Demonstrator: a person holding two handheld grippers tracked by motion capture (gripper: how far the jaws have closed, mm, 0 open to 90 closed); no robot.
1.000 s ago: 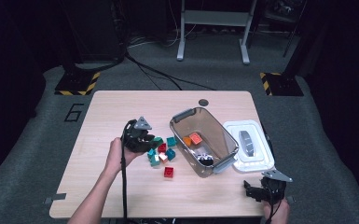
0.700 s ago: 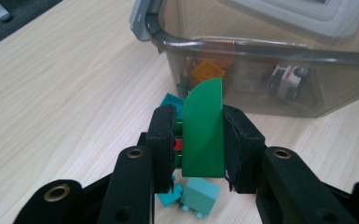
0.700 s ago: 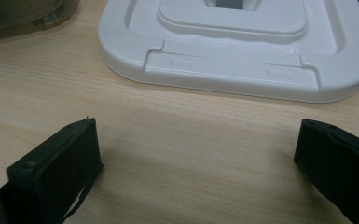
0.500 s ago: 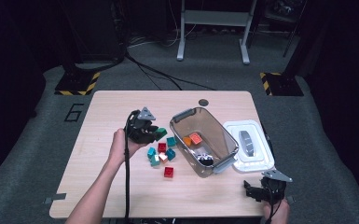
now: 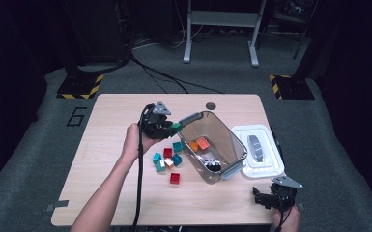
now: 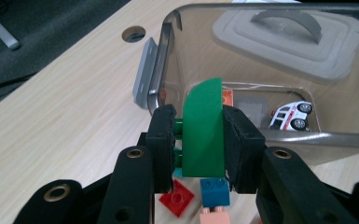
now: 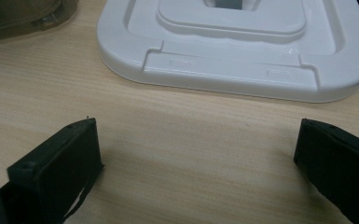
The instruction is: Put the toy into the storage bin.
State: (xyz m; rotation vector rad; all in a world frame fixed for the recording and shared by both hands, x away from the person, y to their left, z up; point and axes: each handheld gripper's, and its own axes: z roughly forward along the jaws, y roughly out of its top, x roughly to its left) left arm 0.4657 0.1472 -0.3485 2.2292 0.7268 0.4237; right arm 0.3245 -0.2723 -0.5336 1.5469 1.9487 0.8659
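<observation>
Left gripper (image 5: 170,127): jaws clamping green block (image 6: 204,128), carrying it clear of loose bricks (image 5: 167,161) toward open clear bin (image 5: 236,145) for drop-in | Right gripper (image 5: 265,198): jaws spread wide, holding nothing, idling near white lid (image 7: 233,44) at table (image 5: 116,125) edge, keeping out of the way

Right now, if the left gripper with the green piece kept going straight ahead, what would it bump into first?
Most likely the clear bin: the left gripper, its jaws shut on the green block, points at the bin's near wall and rim. Depth is hard to judge, so the block might just clear the rim.
</observation>
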